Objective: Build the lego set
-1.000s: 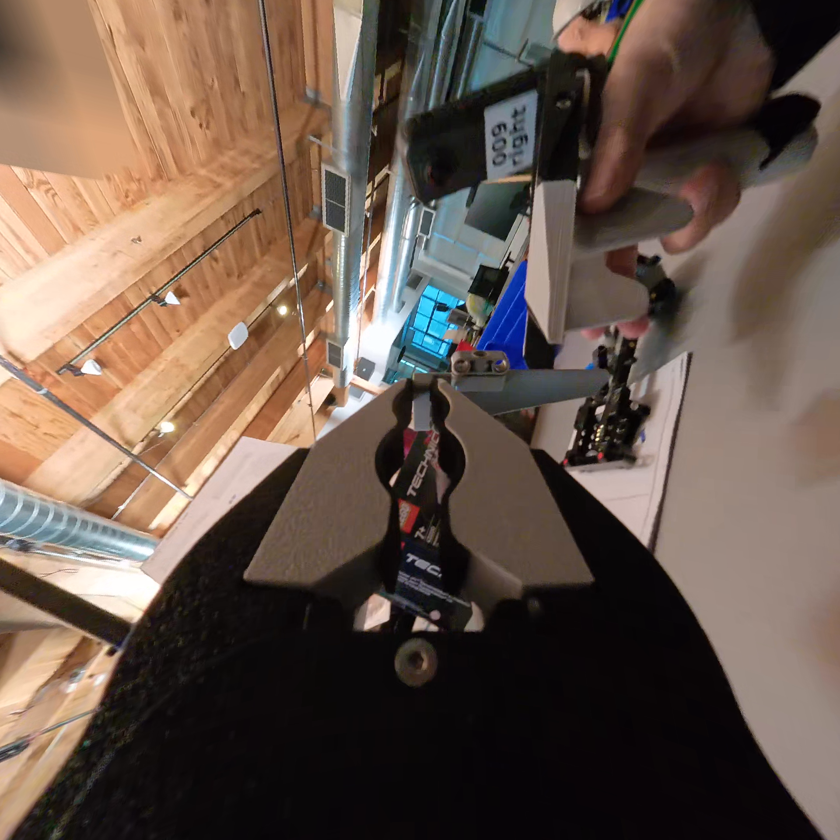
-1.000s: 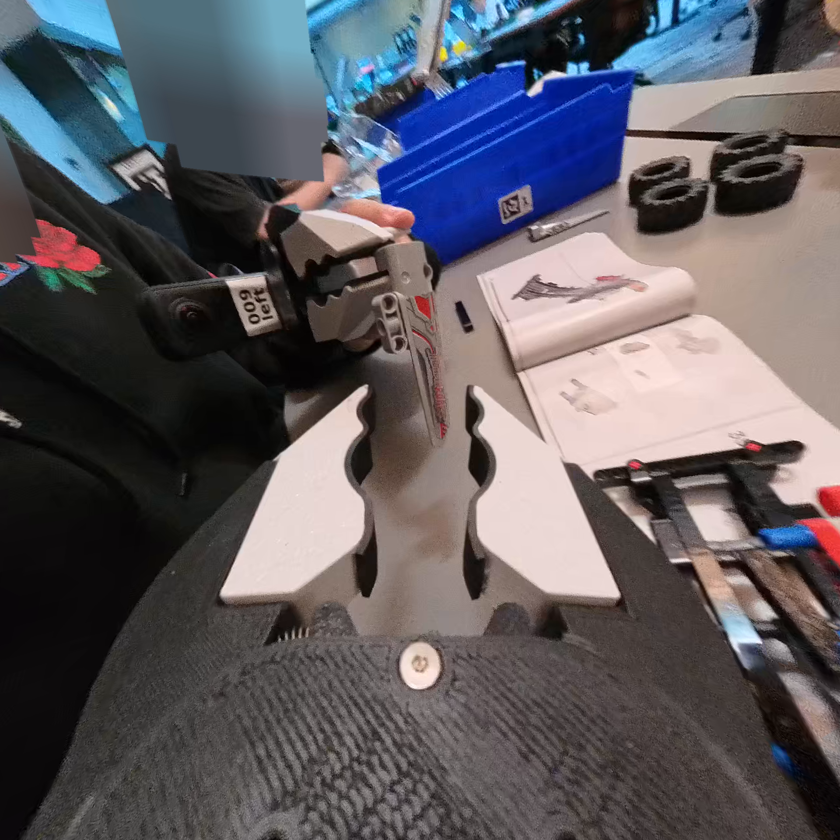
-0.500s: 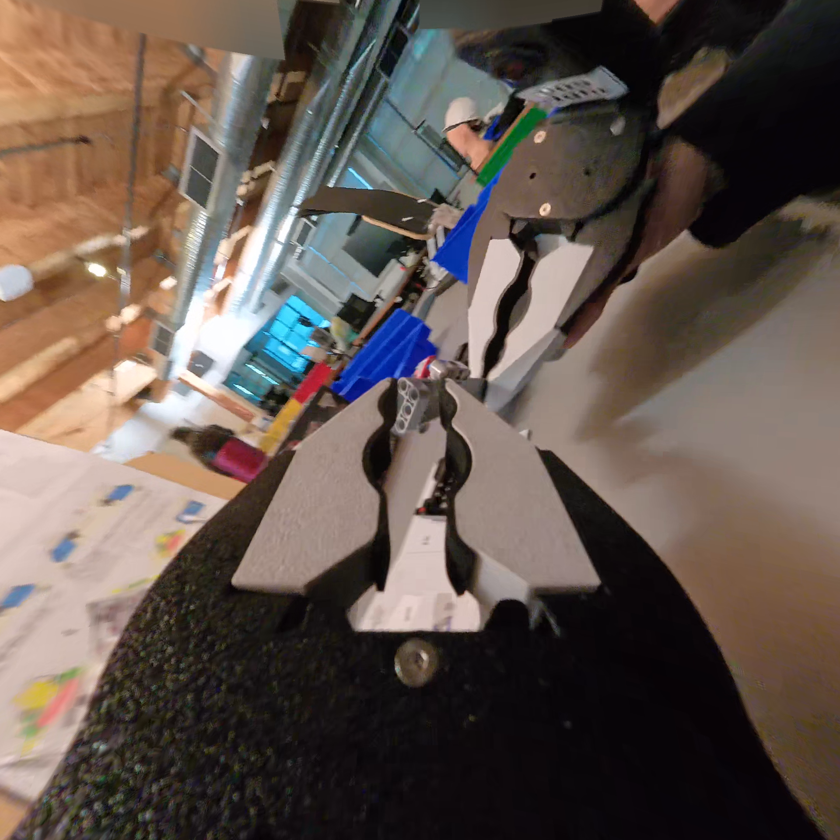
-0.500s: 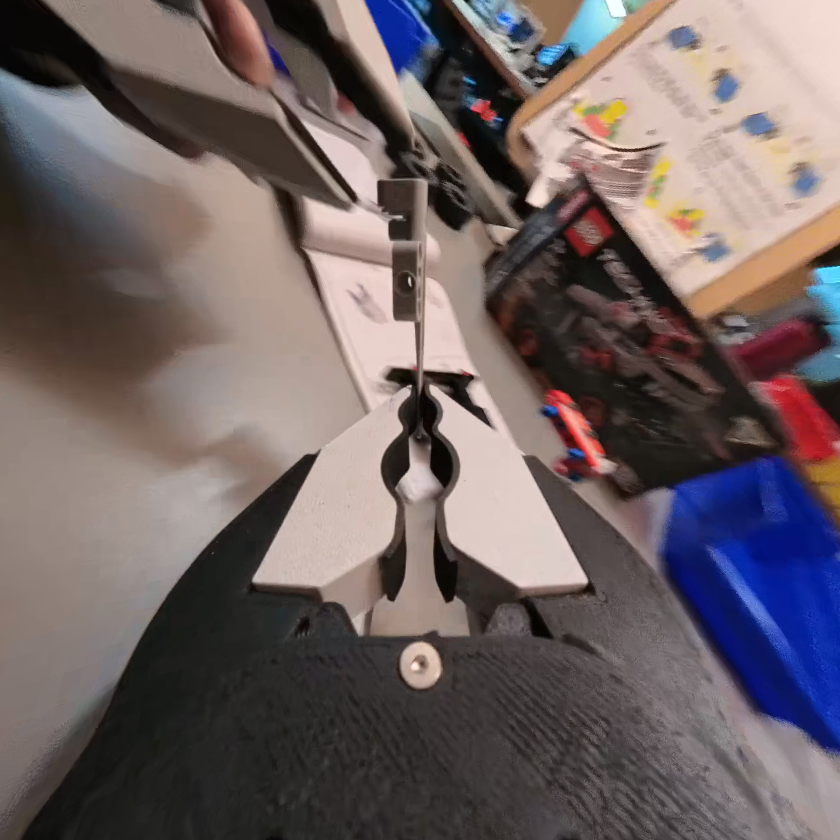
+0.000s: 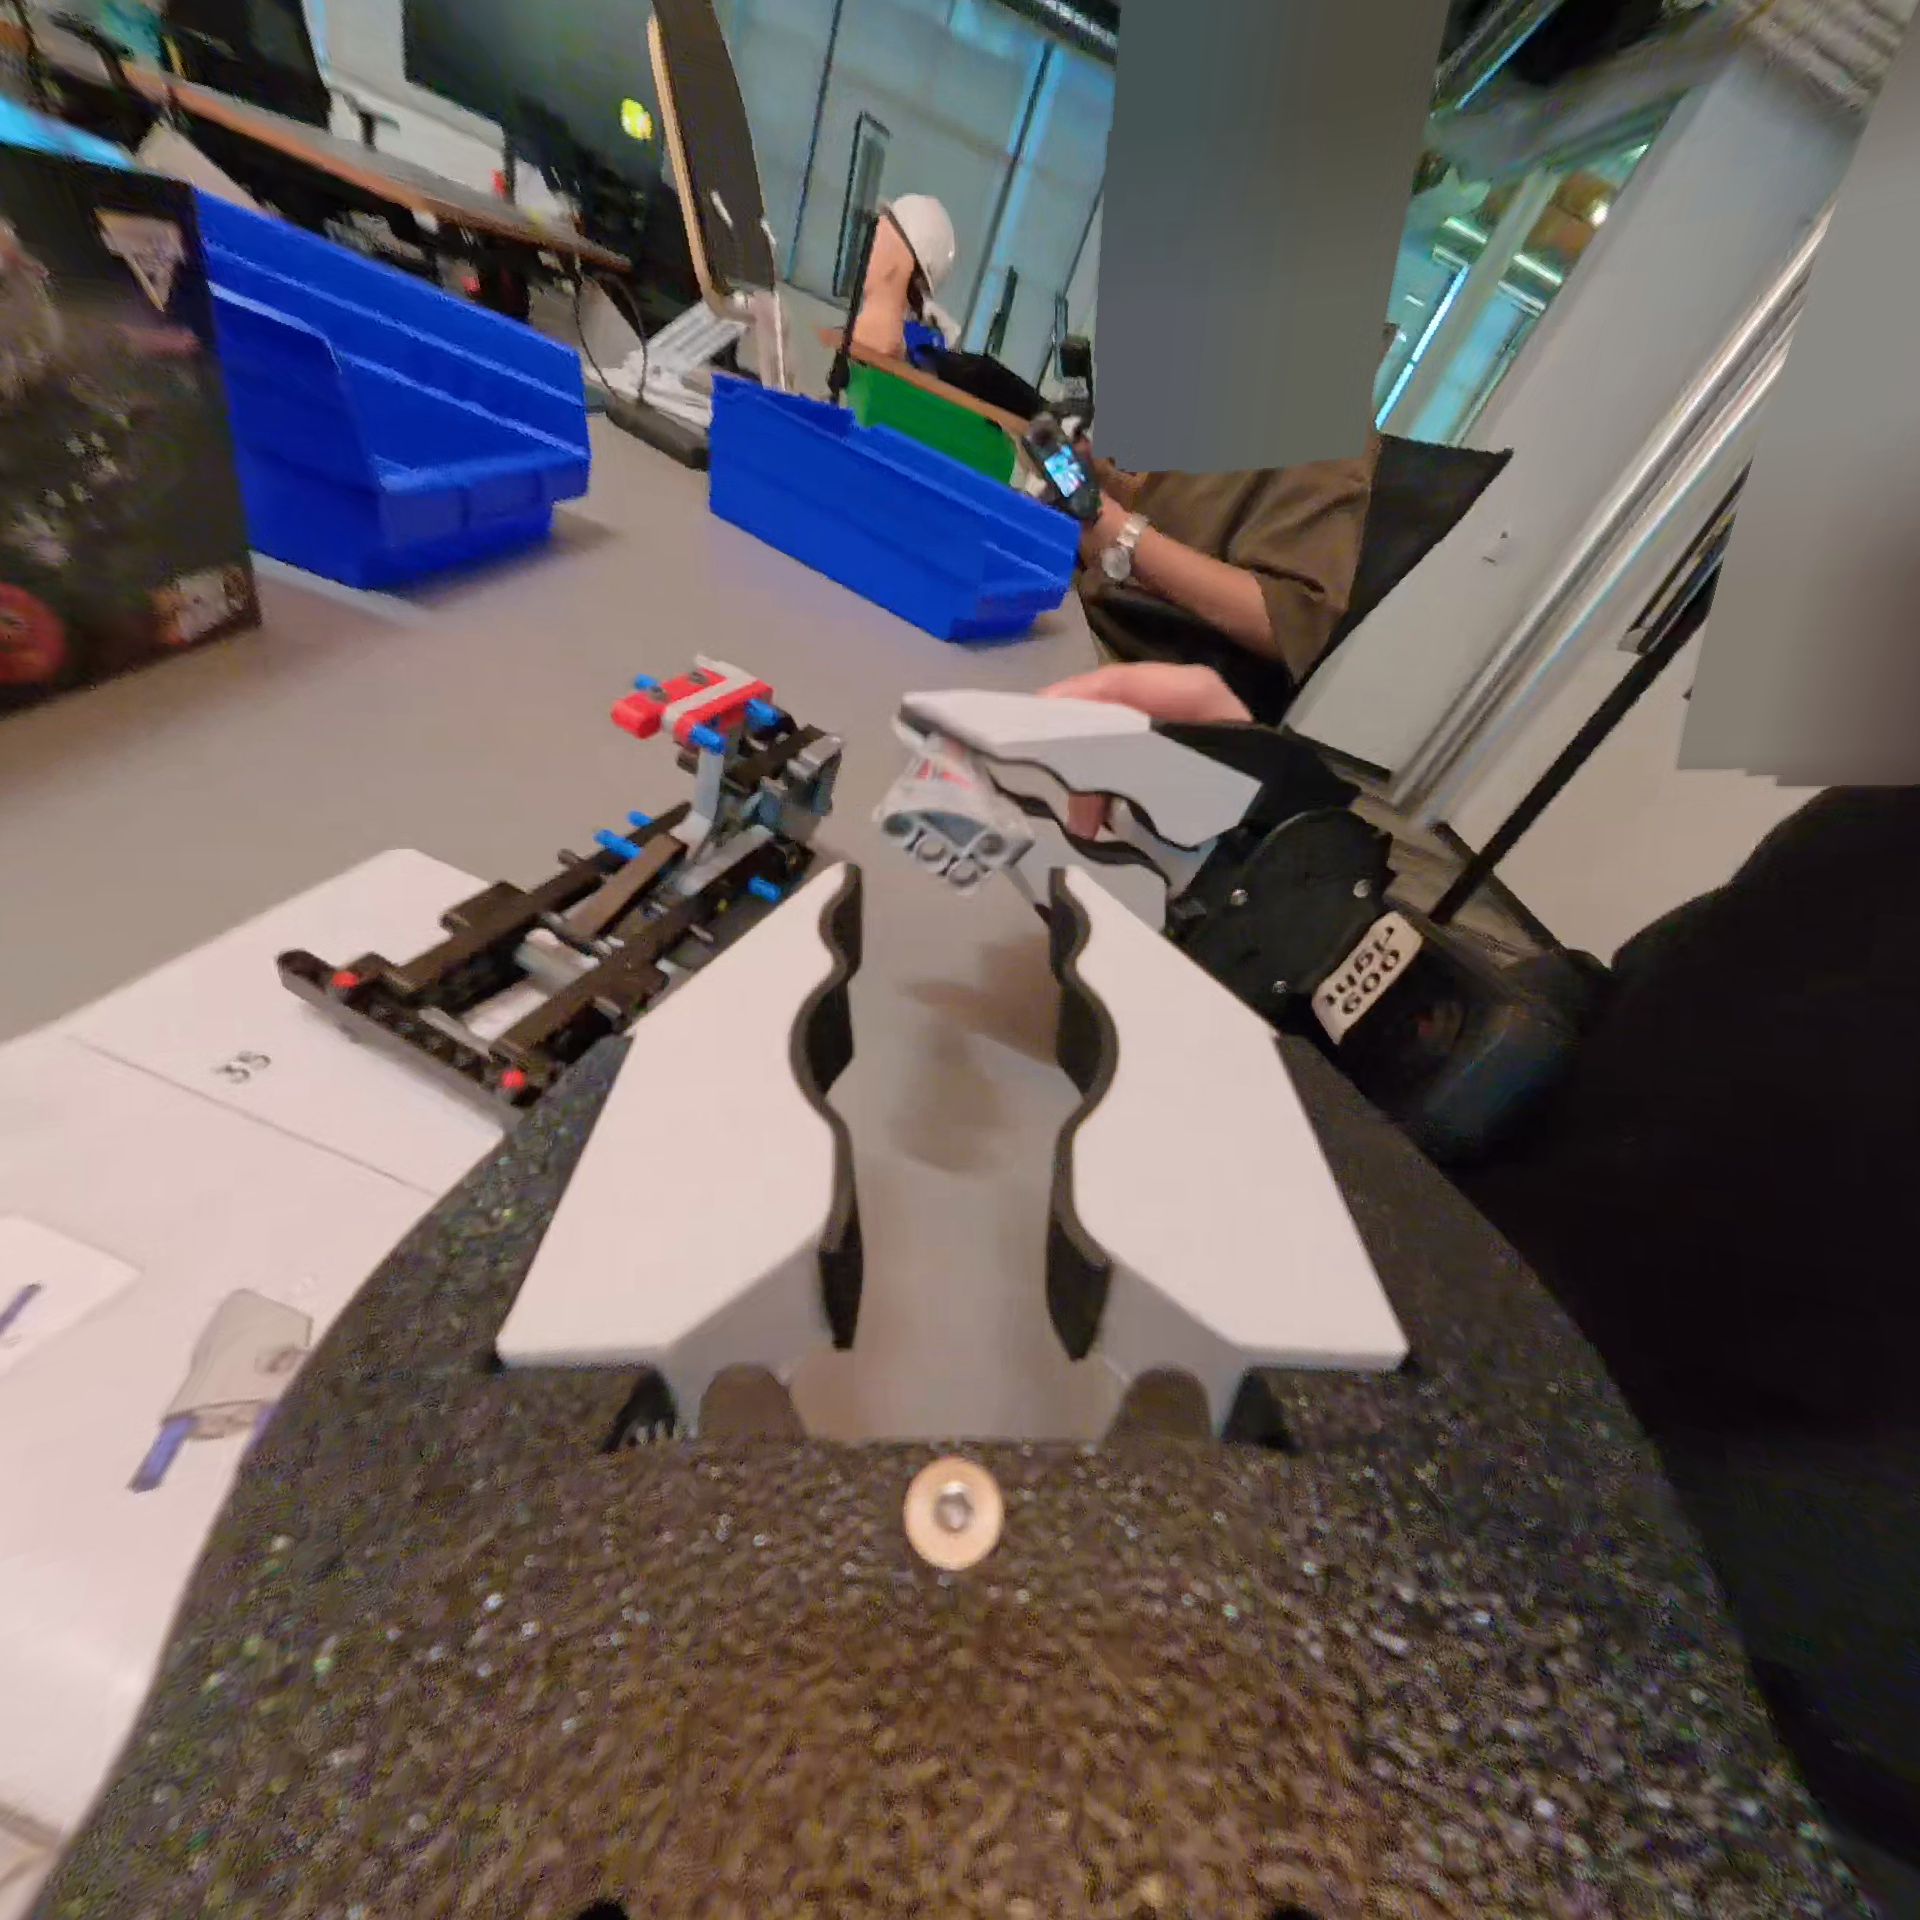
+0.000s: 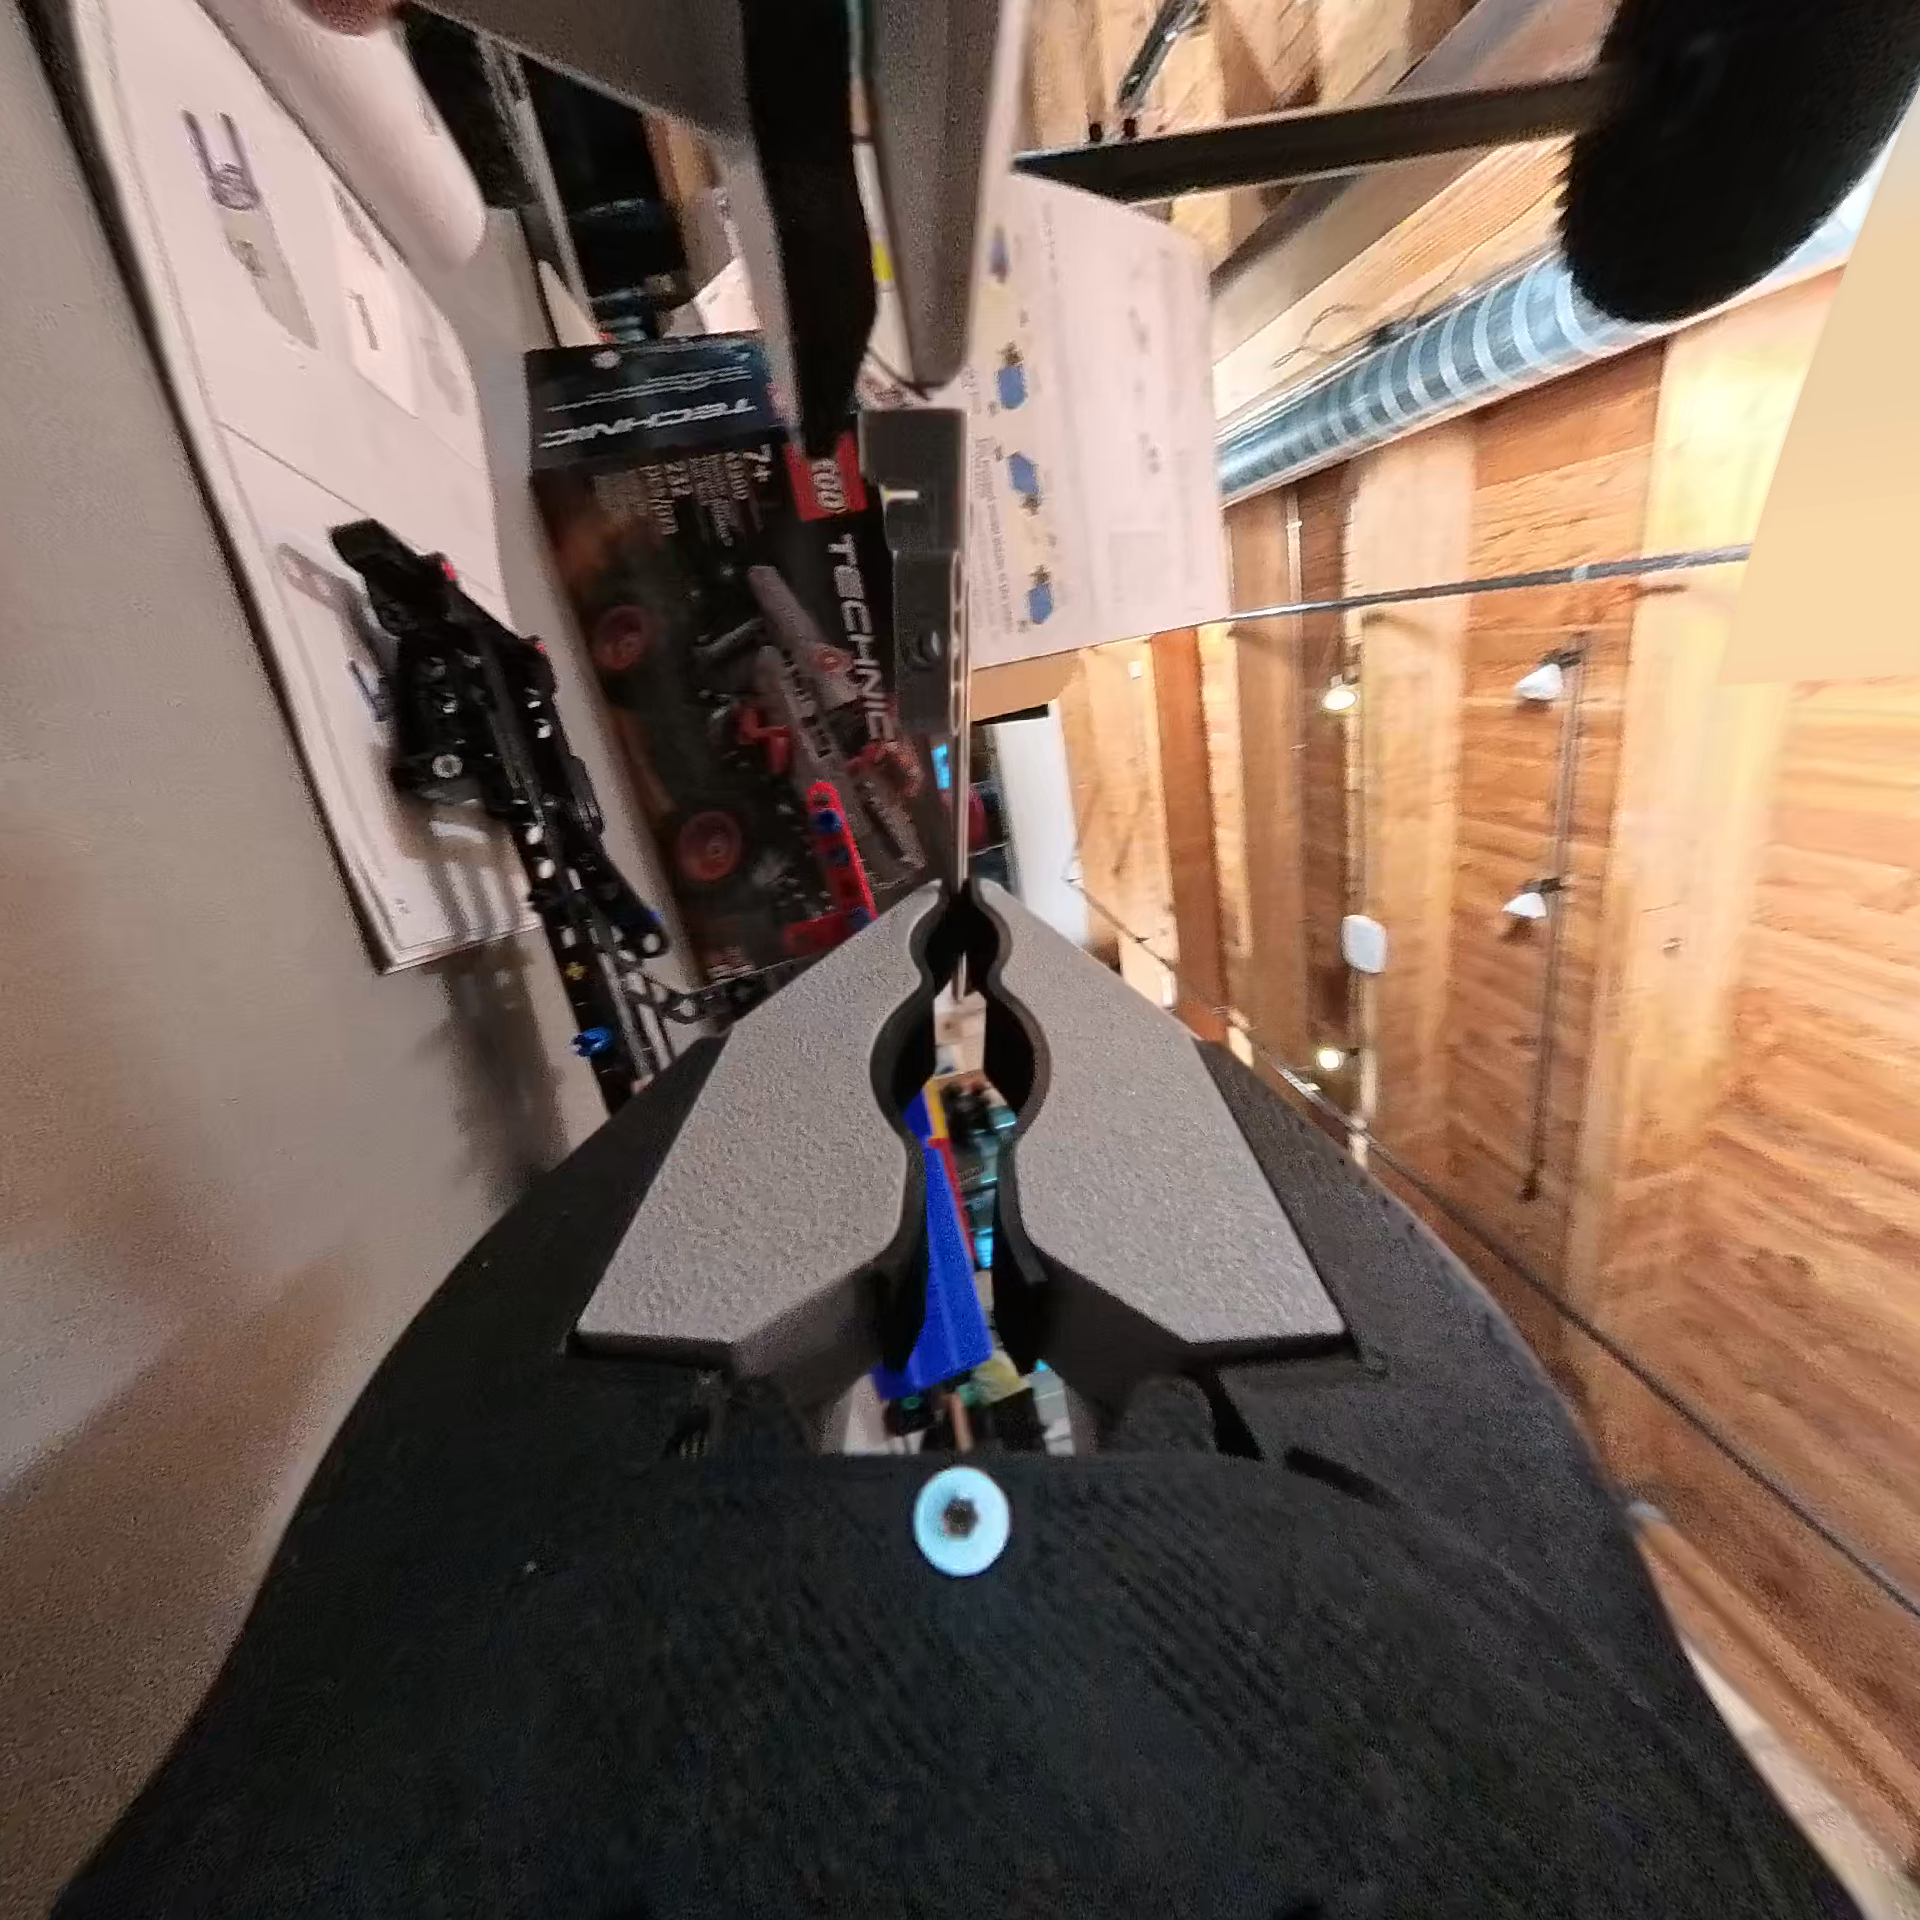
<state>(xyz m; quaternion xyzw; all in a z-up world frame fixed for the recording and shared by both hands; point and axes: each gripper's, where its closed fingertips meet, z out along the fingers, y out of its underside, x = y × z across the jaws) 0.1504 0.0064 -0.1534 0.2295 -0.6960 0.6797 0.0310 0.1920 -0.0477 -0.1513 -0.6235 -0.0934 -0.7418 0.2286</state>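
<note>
right gripper pinching the panel
left gripper spread wide, holding nothing, chassis on the manual

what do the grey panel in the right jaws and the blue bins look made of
Grey panel: apparently hard moulded plastic, smooth with a slight sheen, crisp round pin holes, printed red markings. Blue bins: likely rigid moulded plastic, uniform saturated colour, stepped ridged walls, semi-matte.

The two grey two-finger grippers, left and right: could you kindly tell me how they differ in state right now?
The left gripper stands open, its jaws wide apart and empty; the right gripper is shut on the flat grey panel piece. The left gripper points level along the grey table; the right gripper is rolled sideways. Both share pale wavy-edged fingers.
</note>
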